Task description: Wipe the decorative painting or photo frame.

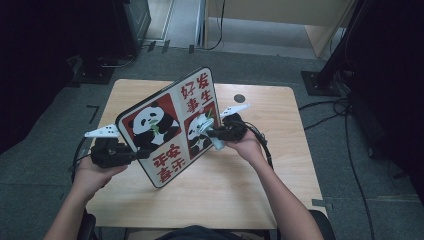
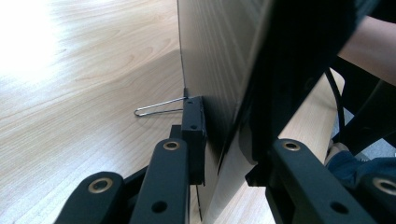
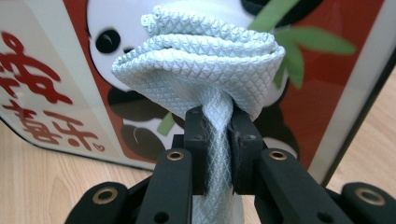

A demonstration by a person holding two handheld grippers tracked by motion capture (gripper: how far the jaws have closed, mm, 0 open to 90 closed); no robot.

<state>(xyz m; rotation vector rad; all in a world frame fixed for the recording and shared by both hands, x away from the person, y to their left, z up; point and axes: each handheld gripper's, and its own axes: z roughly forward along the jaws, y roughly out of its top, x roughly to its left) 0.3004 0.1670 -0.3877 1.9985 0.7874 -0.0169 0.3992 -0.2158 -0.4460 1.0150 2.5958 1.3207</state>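
A picture board (image 1: 170, 125) with pandas and red characters stands tilted on one edge on the wooden table (image 1: 225, 195). My left gripper (image 1: 142, 152) is shut on its left edge; in the left gripper view the board (image 2: 210, 60) sits edge-on between the jaws of that gripper (image 2: 224, 140). A thin wire loop (image 2: 159, 108) sticks out from the board's back. My right gripper (image 1: 212, 132) is shut on a folded pale blue cloth (image 1: 216, 142). In the right gripper view the cloth (image 3: 201, 60) bunches above the gripper (image 3: 218, 126), up against the panda picture (image 3: 46, 56).
A small dark round spot (image 1: 240, 98) lies on the table behind the board. Cables (image 1: 345, 120) run over the grey floor at the right. Dark equipment stands at the far left and far right.
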